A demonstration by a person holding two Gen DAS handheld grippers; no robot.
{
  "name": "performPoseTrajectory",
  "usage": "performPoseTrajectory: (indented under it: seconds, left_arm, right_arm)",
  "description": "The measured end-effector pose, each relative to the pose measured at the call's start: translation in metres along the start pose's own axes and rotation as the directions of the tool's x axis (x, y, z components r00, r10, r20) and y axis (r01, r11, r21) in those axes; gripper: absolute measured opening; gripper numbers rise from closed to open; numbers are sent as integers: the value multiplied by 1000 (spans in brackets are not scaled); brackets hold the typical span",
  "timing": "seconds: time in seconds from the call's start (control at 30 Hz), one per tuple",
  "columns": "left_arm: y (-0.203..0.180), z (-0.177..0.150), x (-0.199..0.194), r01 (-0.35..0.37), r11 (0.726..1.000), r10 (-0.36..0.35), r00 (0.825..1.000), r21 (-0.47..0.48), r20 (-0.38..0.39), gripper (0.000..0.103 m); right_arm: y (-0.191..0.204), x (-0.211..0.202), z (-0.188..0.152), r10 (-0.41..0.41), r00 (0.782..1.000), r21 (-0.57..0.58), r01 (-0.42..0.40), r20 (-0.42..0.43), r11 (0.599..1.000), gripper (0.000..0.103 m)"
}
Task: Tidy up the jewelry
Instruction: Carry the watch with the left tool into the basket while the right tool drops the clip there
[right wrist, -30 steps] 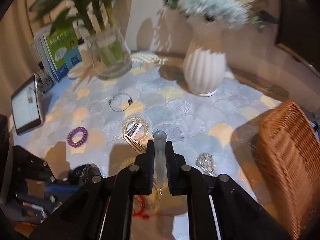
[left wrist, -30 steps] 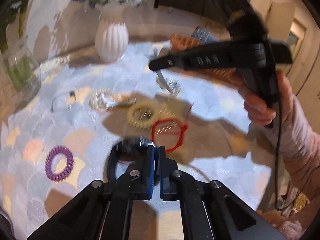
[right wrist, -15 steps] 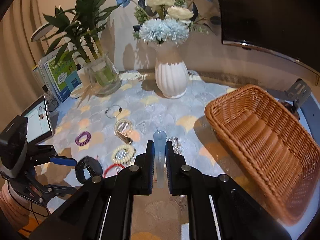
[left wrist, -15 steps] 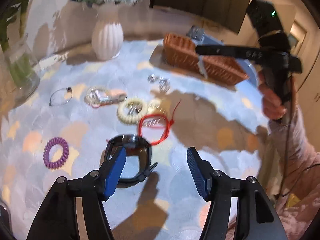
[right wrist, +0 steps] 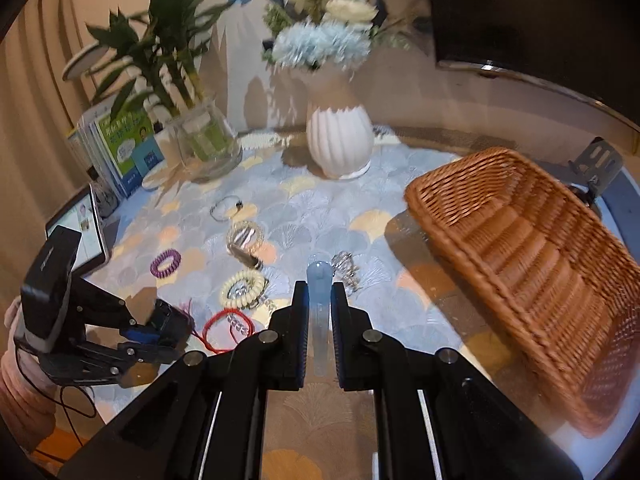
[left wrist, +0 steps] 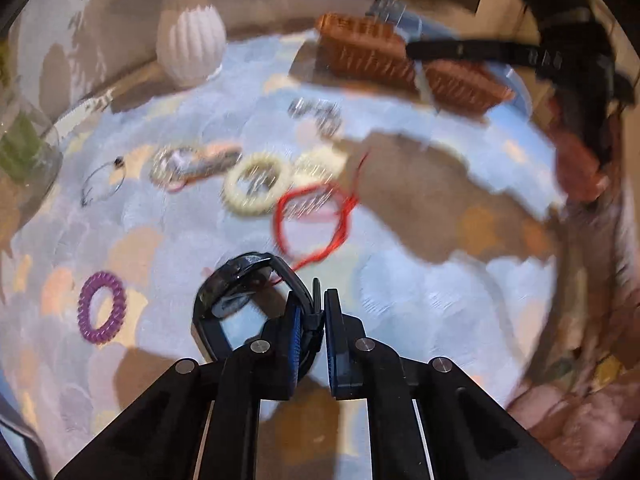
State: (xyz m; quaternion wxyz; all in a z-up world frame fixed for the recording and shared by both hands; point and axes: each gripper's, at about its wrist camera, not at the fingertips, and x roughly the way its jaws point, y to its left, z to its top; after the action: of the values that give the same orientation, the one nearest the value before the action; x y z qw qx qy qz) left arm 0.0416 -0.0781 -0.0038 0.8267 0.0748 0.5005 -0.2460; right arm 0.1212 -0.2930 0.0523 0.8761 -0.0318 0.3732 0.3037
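Nothing lies in the basket yet; left fingers pinch the black watch, right fingers clamp a pale blue strip; other pieces lie mid-counter.

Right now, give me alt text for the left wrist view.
The left gripper is shut on a black watch strap above a patterned tablecloth; a red cord bracelet and a purple coil hair tie lie beyond, blurred.

Right gripper clamps pale blue strap; wicker basket right.
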Motion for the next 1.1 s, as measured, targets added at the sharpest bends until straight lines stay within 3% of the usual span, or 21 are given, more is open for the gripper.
performPoseTrajectory:
  seconds: [0.13, 0.3, 0.4, 0.5, 0.67, 0.87, 0.97, 1.1]
  left_arm:
    - [-23, 26, -20, 16, 999, -19, 996, 43, 86, 11]
    - [-56, 90, -33, -6, 990, -21, 983, 144, 184, 11]
    - [-80, 141, -26, -8, 983, -37, 970, 184, 239, 11]
    - [-97, 189, -5, 0, 980, -54, 963, 201, 263, 11]
    - [-106, 242, 49, 74, 983, -107, 974, 169, 198, 11]
    - [-105, 267, 106, 134, 987, -143, 985, 90, 97, 11]
    - [-107, 268, 123, 132, 988, -137, 988, 77, 68, 12]
    - [-100, 268, 127, 114, 992, -119, 990, 61, 76, 25]
  right_arm:
    - [-17, -30, 8, -26, 997, 37, 24, 66, 999, 13]
    - [-60, -70, 17, -124, 982, 121, 107, 142, 987, 13]
    - [-93, -79, 23, -203, 971, 189, 176, 129, 966, 13]
    - [-125, -71, 25, -258, 964, 255, 235, 60, 938, 13]
    - [-167, -44, 15, -309, 948, 314, 316, -71, 895, 13]
    - [-192, -15, 1, -303, 932, 337, 355, -197, 872, 13]
    - [-193, -8, -5, -280, 937, 344, 339, -211, 876, 13]
    - [-191, -9, -5, -272, 943, 349, 324, -190, 879, 15]
